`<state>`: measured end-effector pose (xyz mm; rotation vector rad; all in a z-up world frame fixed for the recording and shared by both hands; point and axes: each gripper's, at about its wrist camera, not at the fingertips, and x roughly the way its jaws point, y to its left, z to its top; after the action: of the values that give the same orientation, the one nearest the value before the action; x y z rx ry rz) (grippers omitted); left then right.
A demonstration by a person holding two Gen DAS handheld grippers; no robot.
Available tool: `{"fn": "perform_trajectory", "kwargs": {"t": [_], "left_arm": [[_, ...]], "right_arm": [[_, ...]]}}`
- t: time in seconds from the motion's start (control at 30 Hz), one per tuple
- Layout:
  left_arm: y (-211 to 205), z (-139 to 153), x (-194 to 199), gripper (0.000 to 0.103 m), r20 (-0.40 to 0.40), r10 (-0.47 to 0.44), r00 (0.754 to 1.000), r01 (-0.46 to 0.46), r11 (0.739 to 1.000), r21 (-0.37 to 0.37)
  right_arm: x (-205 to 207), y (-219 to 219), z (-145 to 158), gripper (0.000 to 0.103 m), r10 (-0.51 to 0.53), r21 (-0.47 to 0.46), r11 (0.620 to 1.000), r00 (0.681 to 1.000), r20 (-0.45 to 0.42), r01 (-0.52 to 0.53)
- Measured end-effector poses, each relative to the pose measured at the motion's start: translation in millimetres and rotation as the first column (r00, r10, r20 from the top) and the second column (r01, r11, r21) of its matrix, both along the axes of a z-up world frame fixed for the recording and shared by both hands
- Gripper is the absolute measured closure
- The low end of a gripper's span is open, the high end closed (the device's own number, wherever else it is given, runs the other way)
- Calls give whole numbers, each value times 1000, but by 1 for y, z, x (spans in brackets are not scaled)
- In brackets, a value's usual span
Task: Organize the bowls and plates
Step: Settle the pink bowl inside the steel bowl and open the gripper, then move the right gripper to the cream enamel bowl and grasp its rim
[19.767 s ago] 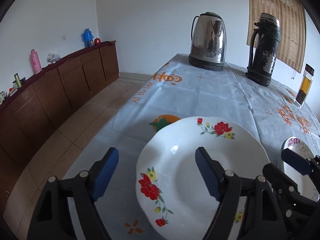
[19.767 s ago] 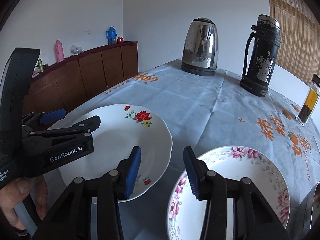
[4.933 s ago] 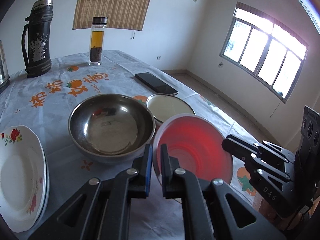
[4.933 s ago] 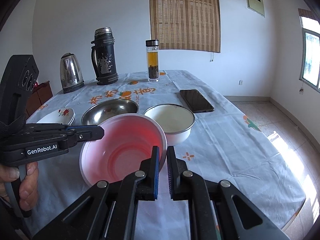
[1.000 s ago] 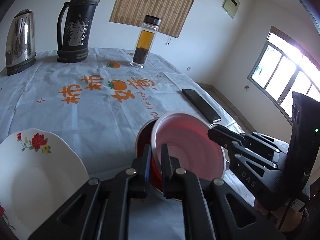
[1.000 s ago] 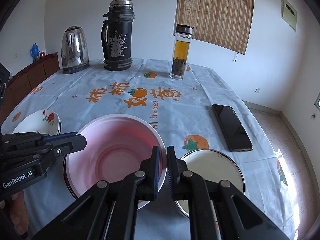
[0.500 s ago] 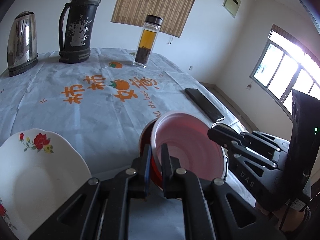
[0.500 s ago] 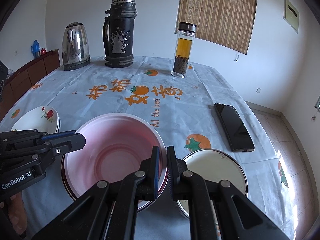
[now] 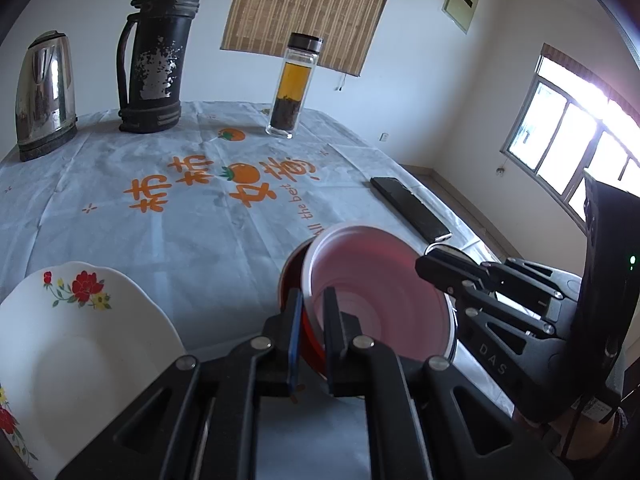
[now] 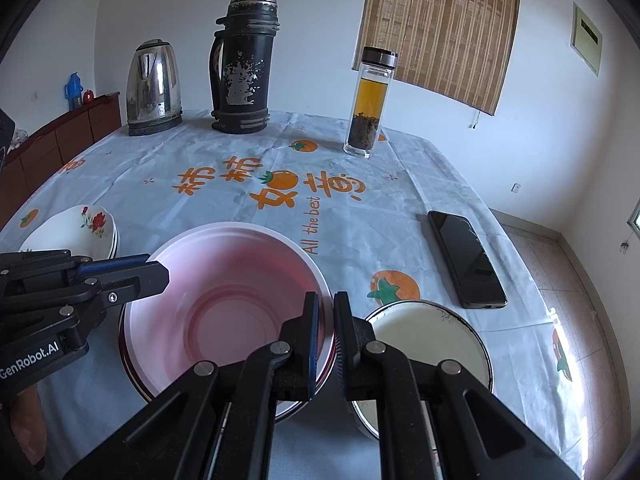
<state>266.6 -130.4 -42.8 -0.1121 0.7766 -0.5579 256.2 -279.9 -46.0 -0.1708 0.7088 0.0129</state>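
A pink plastic bowl (image 10: 224,292) sits inside the steel bowl (image 10: 136,376), whose rim shows just under it. My left gripper (image 9: 310,304) is shut on the pink bowl's near-left rim (image 9: 376,296); in the right wrist view it (image 10: 156,270) pinches the bowl's left rim. My right gripper (image 10: 326,312) is shut on the bowl's near-right rim, and shows at its right side in the left wrist view (image 9: 428,266). A white enamel bowl (image 10: 428,340) stands just to the right. Stacked flowered plates (image 9: 80,344) lie to the left, also seen in the right wrist view (image 10: 76,228).
A black phone (image 10: 466,258) lies at the right near the table edge. A glass tea bottle (image 10: 370,104), a black thermos (image 10: 242,64) and a steel kettle (image 10: 154,88) stand at the far end. A wooden sideboard (image 10: 56,140) runs along the left wall.
Over the last second the pink bowl, held by both grippers, has sunk lower into the steel bowl. Five seconds ago it was held up beside the steel bowl.
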Motion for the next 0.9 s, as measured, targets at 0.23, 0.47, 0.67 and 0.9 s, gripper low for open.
{"fn": "perform_trajectory", "kwargs": {"t": [0.23, 0.47, 0.67, 0.9], "left_arm": [[0, 0, -1, 96, 5, -2, 1000, 2, 1000, 4], [-1, 1, -4, 93, 15, -1, 1000, 1, 1000, 11], [-2, 1, -7, 85, 31, -7, 1000, 6, 1000, 11], [4, 8, -14, 35, 61, 13, 998, -13, 1000, -13]], "right_arm": [[0, 0, 0, 94, 7, -5, 1000, 1000, 2, -7], [-1, -1, 0, 94, 12, 8, 1000, 1000, 6, -12], [-2, -2, -1, 94, 16, 23, 1000, 1000, 8, -16], [-9, -3, 1, 50, 31, 54, 998, 999, 28, -33]]}}
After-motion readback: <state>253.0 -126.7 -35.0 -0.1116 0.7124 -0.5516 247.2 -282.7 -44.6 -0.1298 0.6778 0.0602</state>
